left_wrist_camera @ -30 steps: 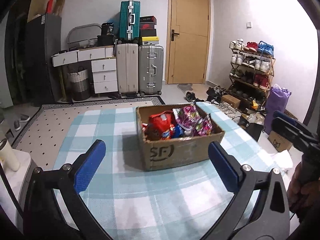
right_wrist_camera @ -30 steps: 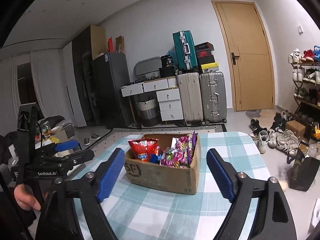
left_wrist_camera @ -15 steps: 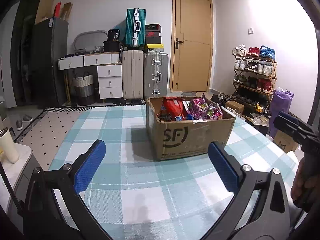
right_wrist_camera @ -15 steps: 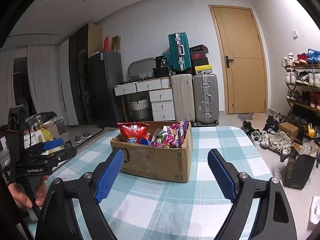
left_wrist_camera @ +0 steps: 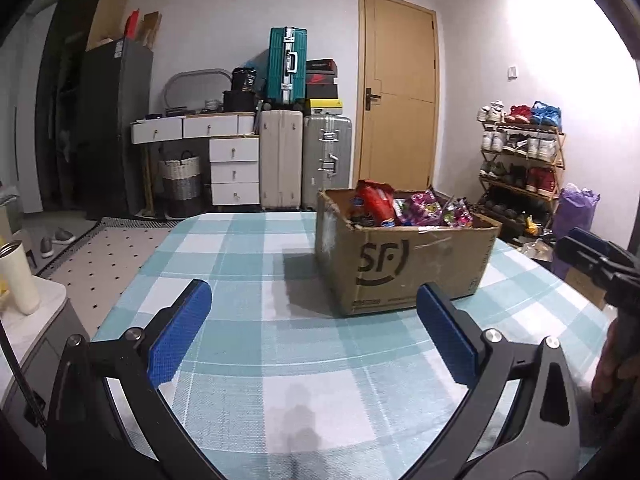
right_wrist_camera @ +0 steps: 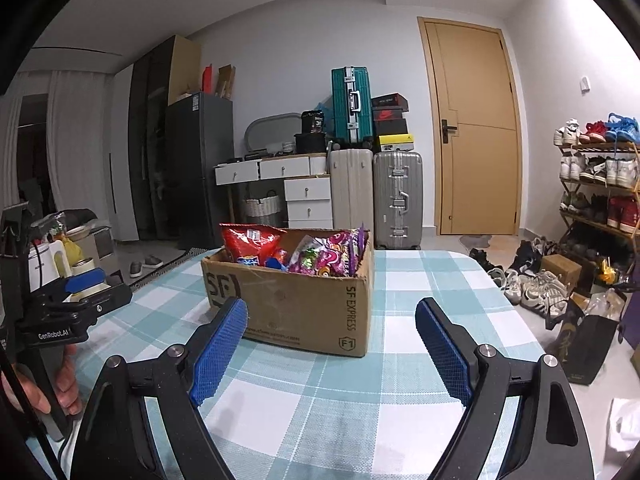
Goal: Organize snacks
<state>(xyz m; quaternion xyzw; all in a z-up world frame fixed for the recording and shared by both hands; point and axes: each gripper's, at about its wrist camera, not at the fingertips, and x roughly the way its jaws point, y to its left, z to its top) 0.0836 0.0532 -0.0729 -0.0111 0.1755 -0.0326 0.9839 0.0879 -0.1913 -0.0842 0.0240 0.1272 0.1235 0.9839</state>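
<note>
A brown cardboard box point(left_wrist_camera: 404, 264) marked SF stands on a table with a blue and white checked cloth point(left_wrist_camera: 256, 344). It holds several snack bags, among them a red one point(left_wrist_camera: 374, 204) and purple ones point(left_wrist_camera: 430, 208). The box also shows in the right wrist view point(right_wrist_camera: 296, 304), with the red bag point(right_wrist_camera: 250, 242) and the purple bags point(right_wrist_camera: 336, 256). My left gripper point(left_wrist_camera: 314, 334) is open and empty, low over the cloth, in front of the box. My right gripper point(right_wrist_camera: 330, 352) is open and empty, just in front of the box.
Suitcases point(left_wrist_camera: 306, 160), white drawers point(left_wrist_camera: 234, 164) and a wooden door point(left_wrist_camera: 398, 96) stand at the back wall. A shoe rack point(left_wrist_camera: 520, 160) and shoes on the floor point(right_wrist_camera: 532, 284) are to the right. A pale cup point(left_wrist_camera: 16, 280) stands on a side stand at the left.
Both grippers have dropped lower toward the table, so the box now appears higher and more side-on. Both stay open and empty.
</note>
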